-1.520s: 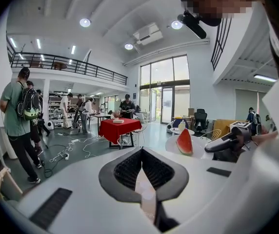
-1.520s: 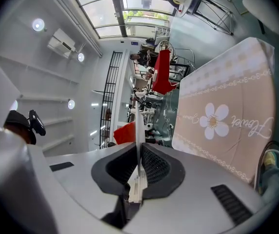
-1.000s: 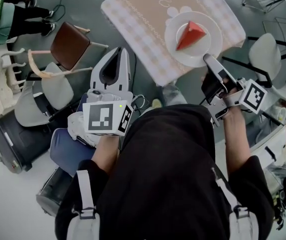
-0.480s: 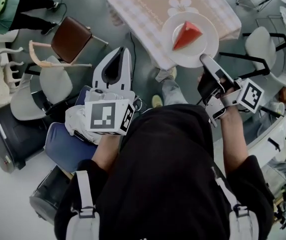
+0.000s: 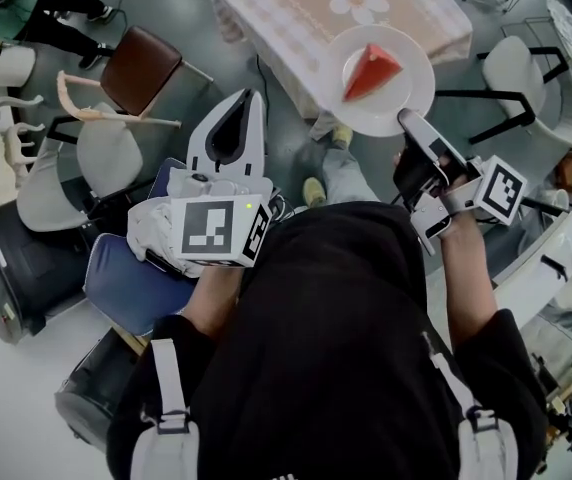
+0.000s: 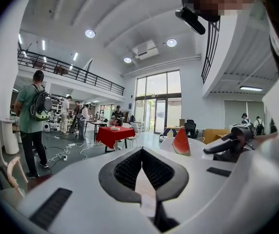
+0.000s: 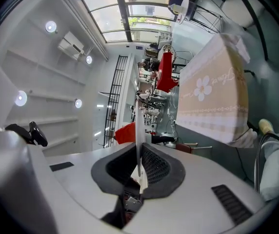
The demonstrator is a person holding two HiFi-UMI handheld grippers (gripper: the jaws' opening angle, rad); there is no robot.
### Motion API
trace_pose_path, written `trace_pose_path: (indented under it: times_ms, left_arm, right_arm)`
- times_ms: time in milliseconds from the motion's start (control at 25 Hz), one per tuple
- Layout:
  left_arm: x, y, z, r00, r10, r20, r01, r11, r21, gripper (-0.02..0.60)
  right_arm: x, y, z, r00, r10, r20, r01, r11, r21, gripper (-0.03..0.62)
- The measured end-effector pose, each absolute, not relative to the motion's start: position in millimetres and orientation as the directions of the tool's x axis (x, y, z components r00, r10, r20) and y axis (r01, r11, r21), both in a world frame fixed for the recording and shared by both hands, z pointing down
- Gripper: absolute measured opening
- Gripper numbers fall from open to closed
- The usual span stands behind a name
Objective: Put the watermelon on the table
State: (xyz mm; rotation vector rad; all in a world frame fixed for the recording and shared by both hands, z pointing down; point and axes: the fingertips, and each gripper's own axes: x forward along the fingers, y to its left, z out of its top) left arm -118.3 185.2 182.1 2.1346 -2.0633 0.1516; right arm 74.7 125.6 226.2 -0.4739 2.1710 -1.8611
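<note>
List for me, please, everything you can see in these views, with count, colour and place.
table: one, beige checked cloth, top of the head view
plate: one, white, held in the air by the table's near edge
watermelon: one slice, red, on the plate
brown chair: one, brown seat, upper left
white chairs: at least two, one left, one right of the table
red table: one, red cloth, far across the hall
people: several, mixed colours, far across the hall
left claw: one, white, shut and empty, over the floor
right claw: one, white, shut on the plate's rim
</note>
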Motion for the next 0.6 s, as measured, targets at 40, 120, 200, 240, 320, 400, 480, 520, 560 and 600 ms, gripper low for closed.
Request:
trace_pose_path:
  times_ms: [40, 120, 200, 240, 320, 400, 480, 520, 560, 600]
  left_arm:
    - [-116, 192, 181, 0.04, -0.982, 0.185, -0.998, -0.032, 0.05, 0.012]
    - [-113, 204, 180, 0.043, -0.983, 0.18, -0.998, -0.035, 0.051, 0.011]
    - [-113, 208, 180, 0.048, -0.982, 0.18, -0.998, -0.039, 0.055, 0.011]
    - [-113, 208, 180, 0.052, -0.982, 0.182, -0.997, -0.042, 0.057, 0.011]
    - [-113, 208, 182, 0.057, -0.981, 0.188, -0.997, -0.046, 0.06, 0.011]
    - [-112, 211, 182, 0.059, -0.98, 0.192, -0.997, -0.048, 0.061, 0.011]
    - [-110, 213, 183, 0.061, -0.979, 0.196, -0.997, -0.049, 0.063, 0.011]
    - [-109, 213, 183, 0.061, -0.979, 0.196, -0.997, -0.049, 0.065, 0.011]
    - [-109, 213, 183, 0.061, -0.979, 0.195, -0.997, -0.049, 0.065, 0.011]
    - [-108, 213, 183, 0.061, -0.979, 0.194, -0.997, -0.049, 0.065, 0.011]
  right_arm:
    - [78, 133, 225, -0.917, -0.398, 0.026, -0.088, 0.139, -0.986, 0.034]
    - [83, 144, 221, -0.915, -0.403, 0.025, -0.092, 0.146, -0.985, 0.035]
    - [84, 149, 219, -0.913, -0.407, 0.03, -0.097, 0.146, -0.985, 0.035]
    - [85, 149, 219, -0.912, -0.409, 0.033, -0.1, 0.143, -0.985, 0.035]
    - [85, 150, 218, -0.911, -0.411, 0.036, -0.102, 0.138, -0.985, 0.035]
    - [86, 154, 217, -0.911, -0.412, 0.037, -0.1, 0.133, -0.986, 0.035]
    - [88, 156, 217, -0.91, -0.412, 0.039, -0.1, 0.128, -0.987, 0.035]
    - [89, 157, 217, -0.91, -0.412, 0.039, -0.098, 0.125, -0.987, 0.035]
    - [89, 157, 218, -0.91, -0.412, 0.038, -0.098, 0.124, -0.987, 0.037]
    - [90, 157, 218, -0.91, -0.412, 0.038, -0.098, 0.125, -0.987, 0.037]
